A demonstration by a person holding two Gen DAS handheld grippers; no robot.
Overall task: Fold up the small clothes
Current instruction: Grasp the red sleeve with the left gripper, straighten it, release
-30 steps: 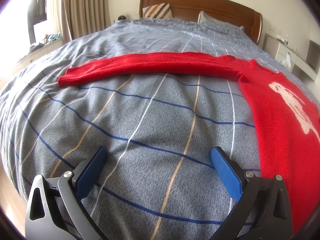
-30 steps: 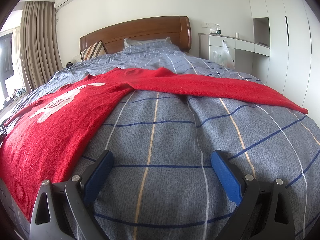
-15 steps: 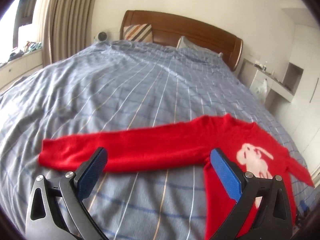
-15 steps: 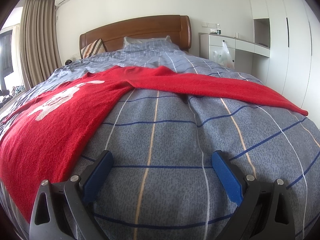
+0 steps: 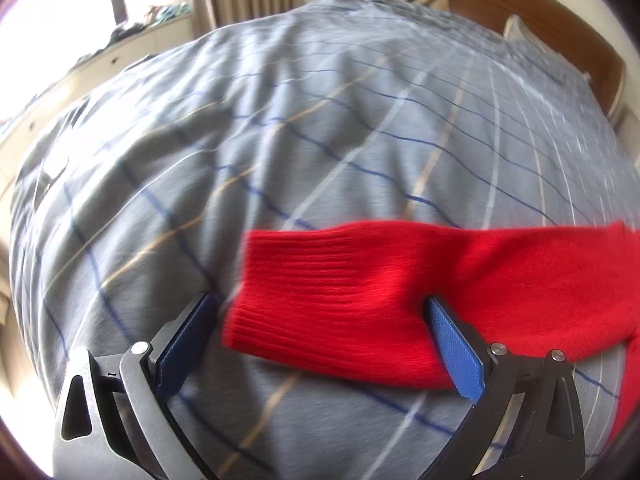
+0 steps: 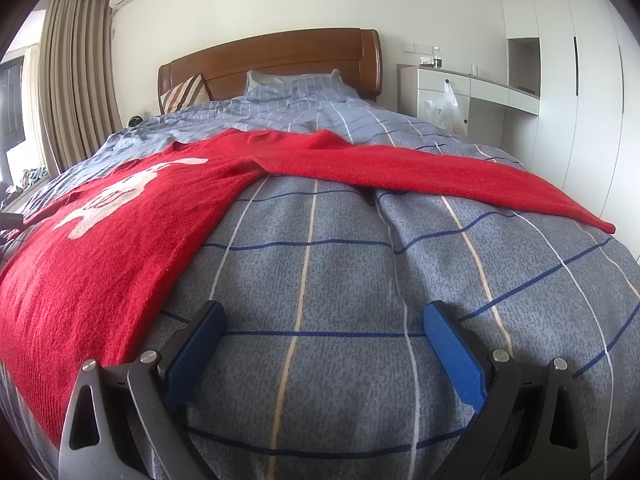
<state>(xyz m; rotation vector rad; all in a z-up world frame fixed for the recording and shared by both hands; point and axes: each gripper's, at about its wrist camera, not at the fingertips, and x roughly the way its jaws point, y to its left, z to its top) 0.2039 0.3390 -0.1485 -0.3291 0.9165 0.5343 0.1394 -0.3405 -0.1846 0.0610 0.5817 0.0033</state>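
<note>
My left gripper (image 5: 320,344), jaws wide and empty, straddles the sweater's (image 6: 120,240) sleeve cuff (image 5: 320,292); next, pinch it.

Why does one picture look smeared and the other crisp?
Left wrist view: motion blur streaks the bedspread and red sleeve, and window glare washes out the corner. Right wrist view: sharp and evenly lit, though the fisheye bulges the bed.

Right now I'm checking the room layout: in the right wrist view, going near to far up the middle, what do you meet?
Right gripper → checked duvet → red sweater sleeve → pillow → wooden headboard
</note>
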